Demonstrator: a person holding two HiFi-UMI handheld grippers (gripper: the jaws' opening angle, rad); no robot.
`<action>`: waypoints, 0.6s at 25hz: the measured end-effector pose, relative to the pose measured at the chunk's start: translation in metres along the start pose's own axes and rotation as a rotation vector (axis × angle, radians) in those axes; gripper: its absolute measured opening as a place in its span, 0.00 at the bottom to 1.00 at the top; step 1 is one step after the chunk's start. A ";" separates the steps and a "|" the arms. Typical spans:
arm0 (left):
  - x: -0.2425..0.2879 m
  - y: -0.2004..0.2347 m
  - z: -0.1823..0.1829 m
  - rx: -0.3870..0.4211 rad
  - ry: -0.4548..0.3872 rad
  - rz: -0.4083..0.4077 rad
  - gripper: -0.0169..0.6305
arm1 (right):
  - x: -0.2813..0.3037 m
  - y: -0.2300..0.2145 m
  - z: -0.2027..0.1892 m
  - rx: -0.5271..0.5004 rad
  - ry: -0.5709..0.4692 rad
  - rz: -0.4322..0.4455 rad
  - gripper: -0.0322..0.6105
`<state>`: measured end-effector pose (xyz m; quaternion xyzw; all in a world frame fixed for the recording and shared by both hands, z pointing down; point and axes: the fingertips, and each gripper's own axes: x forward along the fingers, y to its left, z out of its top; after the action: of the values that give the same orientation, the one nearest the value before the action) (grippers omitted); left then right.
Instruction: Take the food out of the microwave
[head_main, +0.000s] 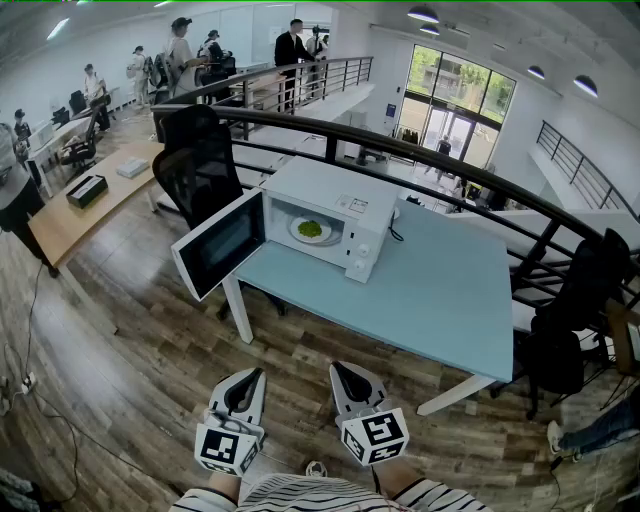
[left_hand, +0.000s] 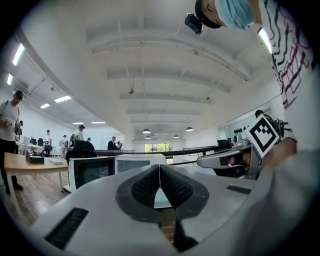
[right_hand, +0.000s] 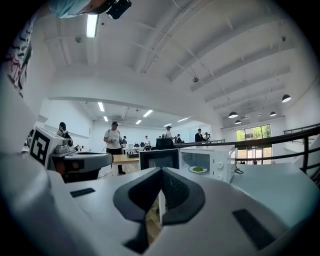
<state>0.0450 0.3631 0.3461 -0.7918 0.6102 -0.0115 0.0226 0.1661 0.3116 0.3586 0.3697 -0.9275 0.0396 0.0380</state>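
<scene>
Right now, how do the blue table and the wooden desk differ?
The table is pale blue; the desk is wood brown. The table bears the open microwave with the food inside; the desk bears a black box. The table is near, straight ahead; the desk is farther, at the left. Both have flat tops.

Pale blue table (head_main: 450, 300) on wooden floor (head_main: 130, 350) — white microwave (head_main: 335, 215) on it, door open

Head view from above, gripper views low, all facing microwave (head_main: 335, 195)
</scene>
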 end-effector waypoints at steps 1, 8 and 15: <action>0.003 -0.002 0.000 -0.007 0.000 -0.007 0.06 | 0.000 -0.002 0.000 0.002 -0.002 0.002 0.09; 0.021 -0.016 -0.007 -0.047 0.016 -0.032 0.06 | 0.007 -0.013 -0.007 0.026 0.004 0.057 0.10; 0.040 -0.023 -0.028 -0.083 0.063 -0.035 0.25 | 0.022 -0.022 -0.024 0.047 0.043 0.128 0.34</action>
<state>0.0763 0.3295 0.3750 -0.8020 0.5965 -0.0116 -0.0298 0.1661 0.2835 0.3861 0.3096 -0.9470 0.0715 0.0468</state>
